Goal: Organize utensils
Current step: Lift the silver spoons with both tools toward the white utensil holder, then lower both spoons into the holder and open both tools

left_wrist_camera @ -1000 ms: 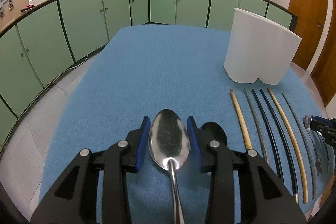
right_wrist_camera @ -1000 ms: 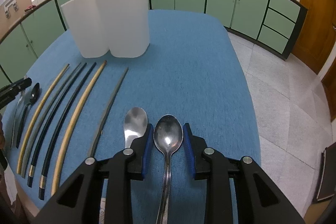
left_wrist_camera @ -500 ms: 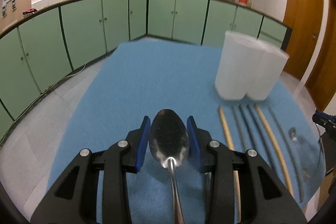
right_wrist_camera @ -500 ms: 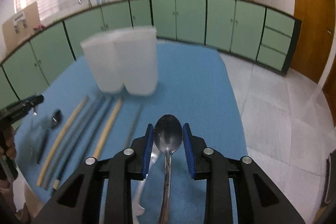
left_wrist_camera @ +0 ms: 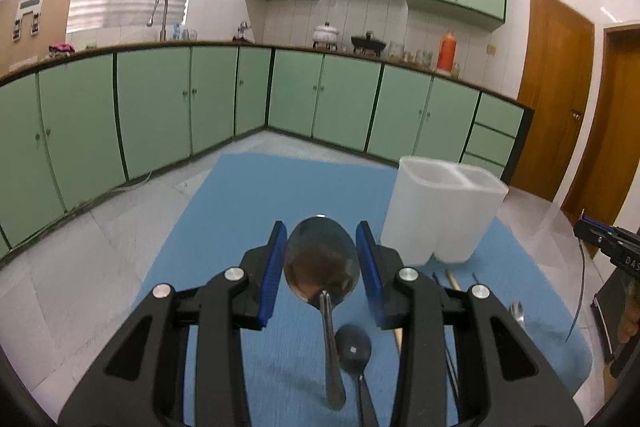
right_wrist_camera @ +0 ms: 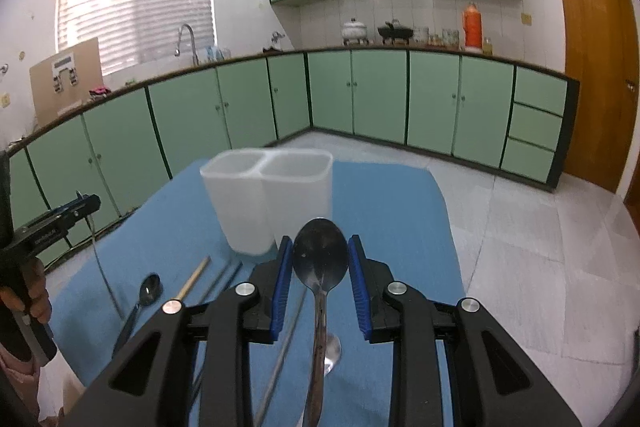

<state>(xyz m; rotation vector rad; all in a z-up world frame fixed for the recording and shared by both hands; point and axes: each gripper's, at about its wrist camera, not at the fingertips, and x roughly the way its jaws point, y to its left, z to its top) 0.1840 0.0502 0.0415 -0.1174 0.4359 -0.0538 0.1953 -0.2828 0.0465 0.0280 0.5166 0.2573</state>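
Across the blue table mat [right_wrist_camera: 392,211] open room lies to the far side and to my right, up to its edge with the tiled floor [right_wrist_camera: 540,227] beyond. Near the middle stands the white two-compartment holder [right_wrist_camera: 267,199], its openings blurred. Between it and me lie chopsticks [right_wrist_camera: 194,277] — mostly hidden behind my claws. My left gripper [left_wrist_camera: 321,263] clamps a large spoon [left_wrist_camera: 320,261] by the bowl, held above the mat; my right gripper [right_wrist_camera: 319,259] grips another spoon [right_wrist_camera: 320,257] the same way. A dark spoon [left_wrist_camera: 353,349] and a small silver spoon [left_wrist_camera: 517,311] rest on the mat — the latter near its edge.
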